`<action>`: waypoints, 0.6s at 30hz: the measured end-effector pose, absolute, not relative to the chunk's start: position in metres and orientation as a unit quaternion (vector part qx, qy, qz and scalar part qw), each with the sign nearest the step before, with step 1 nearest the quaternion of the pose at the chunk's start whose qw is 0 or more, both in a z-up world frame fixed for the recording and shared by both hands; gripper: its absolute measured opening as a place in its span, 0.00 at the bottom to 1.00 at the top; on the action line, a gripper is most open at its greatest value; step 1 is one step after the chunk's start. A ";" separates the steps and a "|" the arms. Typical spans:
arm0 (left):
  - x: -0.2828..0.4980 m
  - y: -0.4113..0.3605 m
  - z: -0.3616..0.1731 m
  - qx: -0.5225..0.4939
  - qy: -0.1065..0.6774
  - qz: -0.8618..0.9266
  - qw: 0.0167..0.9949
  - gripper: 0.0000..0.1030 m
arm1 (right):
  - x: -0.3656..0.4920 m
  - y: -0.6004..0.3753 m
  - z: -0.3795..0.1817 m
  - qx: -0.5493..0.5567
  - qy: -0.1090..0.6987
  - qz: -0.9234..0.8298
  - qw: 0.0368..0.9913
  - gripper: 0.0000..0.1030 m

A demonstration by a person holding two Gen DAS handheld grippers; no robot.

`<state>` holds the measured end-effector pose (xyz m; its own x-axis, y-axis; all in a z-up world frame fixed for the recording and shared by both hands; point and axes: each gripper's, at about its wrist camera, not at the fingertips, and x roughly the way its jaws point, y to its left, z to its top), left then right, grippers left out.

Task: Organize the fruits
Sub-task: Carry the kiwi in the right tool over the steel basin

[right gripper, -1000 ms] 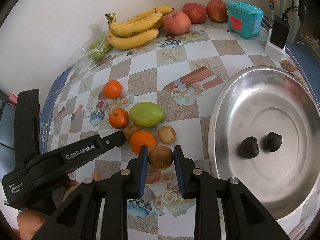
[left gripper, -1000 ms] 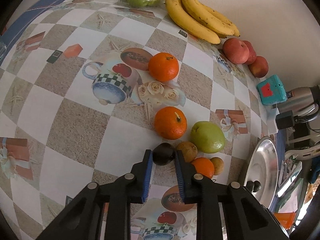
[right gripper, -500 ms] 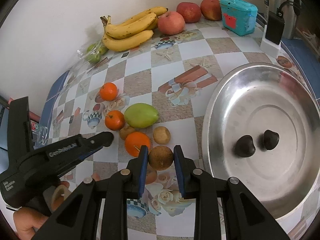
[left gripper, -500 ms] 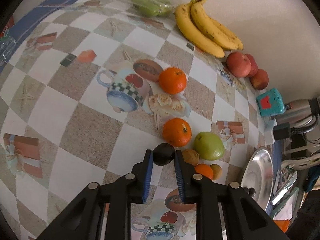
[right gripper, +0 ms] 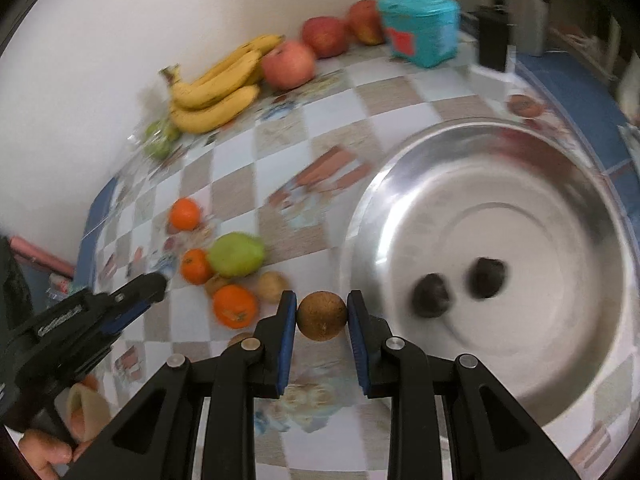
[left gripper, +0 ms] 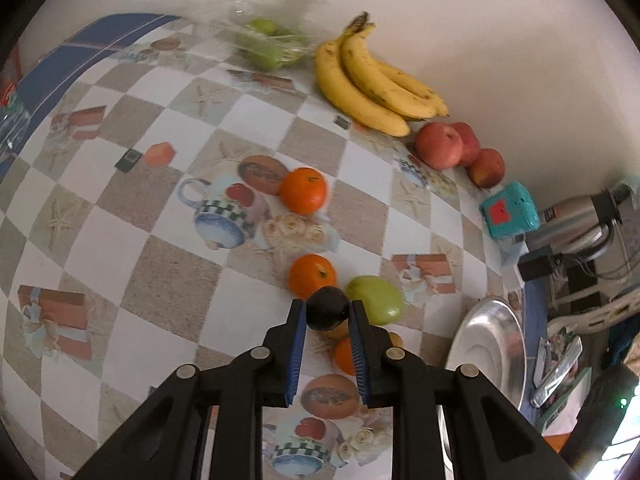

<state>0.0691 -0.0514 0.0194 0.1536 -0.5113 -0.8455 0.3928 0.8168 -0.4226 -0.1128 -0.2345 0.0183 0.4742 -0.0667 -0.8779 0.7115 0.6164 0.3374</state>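
My left gripper (left gripper: 327, 315) is shut on a small dark round fruit (left gripper: 326, 308) and holds it above the fruit cluster: oranges (left gripper: 312, 276), a green mango (left gripper: 376, 300). My right gripper (right gripper: 322, 314) is shut on a brown round fruit (right gripper: 321, 315), held above the table near the left rim of the steel tray (right gripper: 400, 184). Two dark fruits (right gripper: 432, 295) lie in the tray. The left gripper also shows in the right wrist view (right gripper: 154, 282), over the table's left part.
Bananas (left gripper: 372, 80), red apples (left gripper: 440, 146) and bagged green fruit (left gripper: 268, 46) line the wall. A teal box (left gripper: 508, 210), a flask (left gripper: 576, 216) and a charger stand at the far right. An orange (right gripper: 234, 306) and small brown fruits (right gripper: 272, 286) lie left of the tray.
Both grippers have risen with their fruits. The right gripper has swung right toward the tray, and its view is blurred by motion. The left one has lifted away from the table.
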 end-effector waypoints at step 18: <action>-0.041 -0.146 0.031 0.086 0.550 -0.433 0.709 0.22 | -0.200 -0.302 0.010 0.417 0.414 -0.370 0.719 0.26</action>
<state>-0.0405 -0.1458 0.0306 0.0203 -0.5196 -0.8541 0.7079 0.6108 -0.3548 -0.1999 -0.3017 0.0100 0.3831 -0.1863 -0.9047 0.8779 0.3781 0.2939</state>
